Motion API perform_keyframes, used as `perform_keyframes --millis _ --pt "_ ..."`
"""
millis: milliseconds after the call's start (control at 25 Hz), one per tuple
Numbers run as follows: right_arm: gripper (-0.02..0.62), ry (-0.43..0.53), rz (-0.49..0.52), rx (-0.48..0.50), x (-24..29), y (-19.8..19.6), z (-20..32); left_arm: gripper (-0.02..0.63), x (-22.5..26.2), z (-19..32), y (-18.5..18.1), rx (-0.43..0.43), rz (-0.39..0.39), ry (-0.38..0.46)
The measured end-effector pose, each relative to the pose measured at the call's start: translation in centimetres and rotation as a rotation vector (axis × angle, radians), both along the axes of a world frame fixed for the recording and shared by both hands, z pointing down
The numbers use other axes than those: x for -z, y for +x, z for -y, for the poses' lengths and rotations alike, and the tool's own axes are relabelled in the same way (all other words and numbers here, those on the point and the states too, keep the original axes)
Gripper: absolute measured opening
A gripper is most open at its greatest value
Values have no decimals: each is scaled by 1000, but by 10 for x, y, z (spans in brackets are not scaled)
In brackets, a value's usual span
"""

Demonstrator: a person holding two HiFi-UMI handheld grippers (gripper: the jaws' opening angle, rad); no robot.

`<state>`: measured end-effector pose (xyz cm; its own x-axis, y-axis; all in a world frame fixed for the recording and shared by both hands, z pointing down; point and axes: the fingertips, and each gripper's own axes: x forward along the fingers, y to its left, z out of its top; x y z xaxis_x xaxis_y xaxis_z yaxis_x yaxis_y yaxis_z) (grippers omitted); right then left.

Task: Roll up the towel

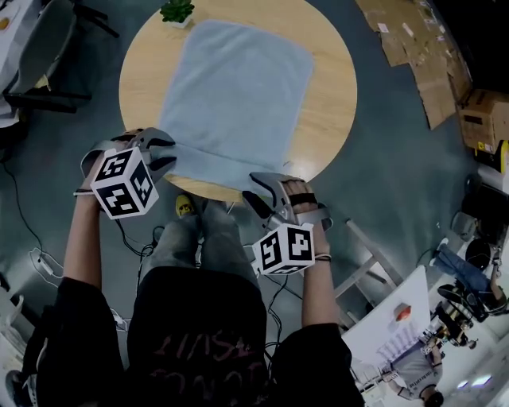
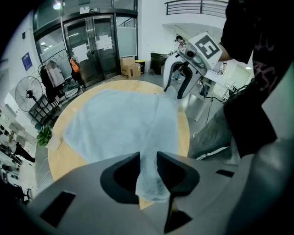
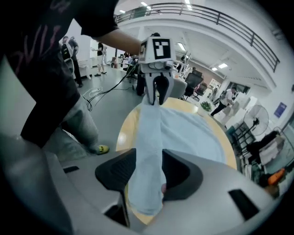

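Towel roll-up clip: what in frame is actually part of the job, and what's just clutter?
Part of the job:
- towel
- round table under it
- left hand-held gripper and right hand-held gripper, each clamped on the towel's near edge

Just lying about:
- potted plant at the table's far edge
- flattened cardboard on the floor
- standing fan

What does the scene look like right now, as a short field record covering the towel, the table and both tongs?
towel: light blue, spread flat on the table, near edge held at both corners
table: round, wooden
left tongs: closed on the towel's near-left corner
right tongs: closed on the towel's near-right corner
roll: none visible yet
plant: small pot at the far rim, just beyond the towel
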<state>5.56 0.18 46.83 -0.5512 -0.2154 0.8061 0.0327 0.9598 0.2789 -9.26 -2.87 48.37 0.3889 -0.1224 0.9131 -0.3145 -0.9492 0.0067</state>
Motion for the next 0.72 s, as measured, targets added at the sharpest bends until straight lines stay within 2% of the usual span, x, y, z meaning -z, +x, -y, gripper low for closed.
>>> perform_keyframes --millis 80,200,360,440,520,600,680,720 --pt "167 67 -7 10 -4 -10 -8 122 0 0 0 14 2 38" --pt "166 95 -48 -17 -30 -14 -3 120 11 0 -1 18 6 102" --pt "175 111 -70 -68 -40 -13 11 120 32 -15 1 -40 41 188" --pt "185 100 -74 -83 -40 -12 12 153 24 -22 6 -69 83 238" --pt "195 96 -80 -91 -41 -13 13 230 6 -23 6 -99 148 262" --pt "196 82 -81 -105 -44 -15 15 241 -13 -20 5 -133 208 276" --pt "178 48 -81 -117 -49 -17 16 223 -24 -16 3 -148 249 285" --pt "163 30 -83 -116 -50 -17 15 147 -27 -14 2 -148 255 281"
